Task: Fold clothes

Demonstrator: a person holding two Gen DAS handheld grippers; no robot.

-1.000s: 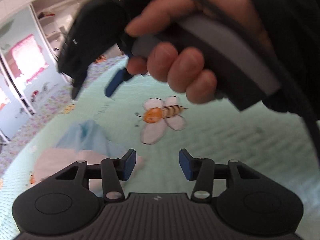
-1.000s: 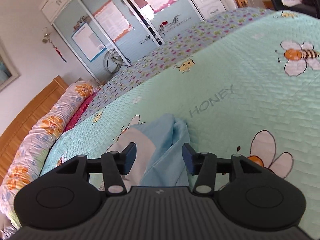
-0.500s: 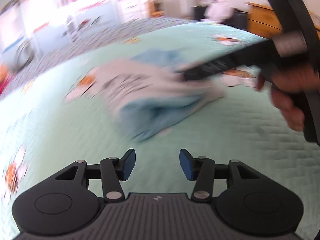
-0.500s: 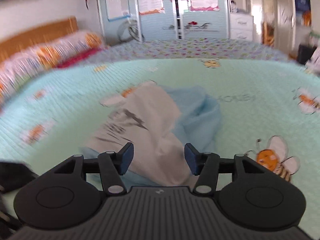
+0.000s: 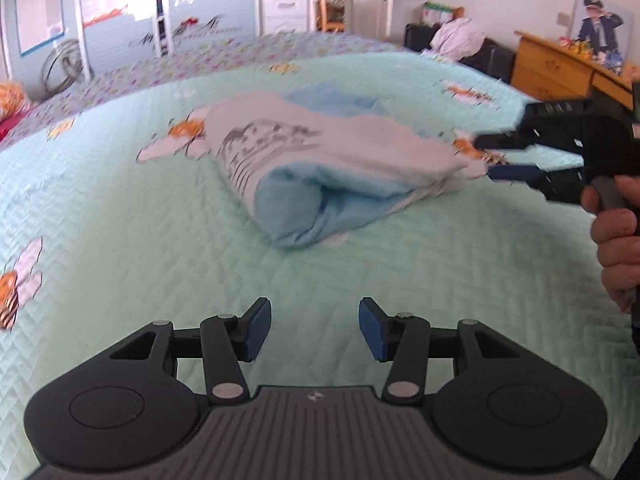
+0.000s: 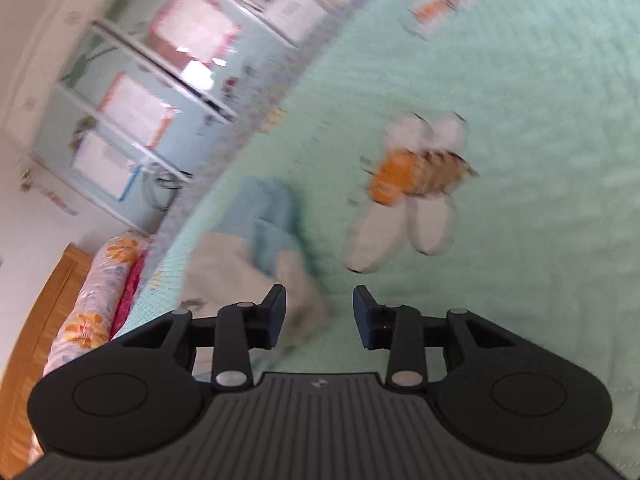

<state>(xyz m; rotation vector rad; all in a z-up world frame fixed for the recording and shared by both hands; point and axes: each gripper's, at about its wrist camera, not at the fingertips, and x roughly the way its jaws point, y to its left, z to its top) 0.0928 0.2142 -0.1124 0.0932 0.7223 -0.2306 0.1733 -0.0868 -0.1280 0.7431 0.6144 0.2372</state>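
A white and light-blue garment (image 5: 320,168) lies bunched on the mint bee-print bedspread (image 5: 120,248). It also shows in the right wrist view (image 6: 256,256), blurred. My left gripper (image 5: 315,330) is open and empty, hovering over bare bedspread in front of the garment. My right gripper (image 6: 319,316) is open and empty, its left finger over the garment's near edge. In the left wrist view the right gripper (image 5: 490,156) is at the garment's right end, jaws apart.
A wooden dresser (image 5: 560,68) and a dark chair with clothes (image 5: 460,40) stand at the far right. Wardrobe doors (image 5: 120,20) line the back. Floral pillows (image 6: 92,304) and a wooden headboard (image 6: 40,344) lie at the bed's left.
Both views have swung. The left gripper pulled back and now faces the garment squarely. The right gripper tilted and moved to the garment's right end. Both stayed open.
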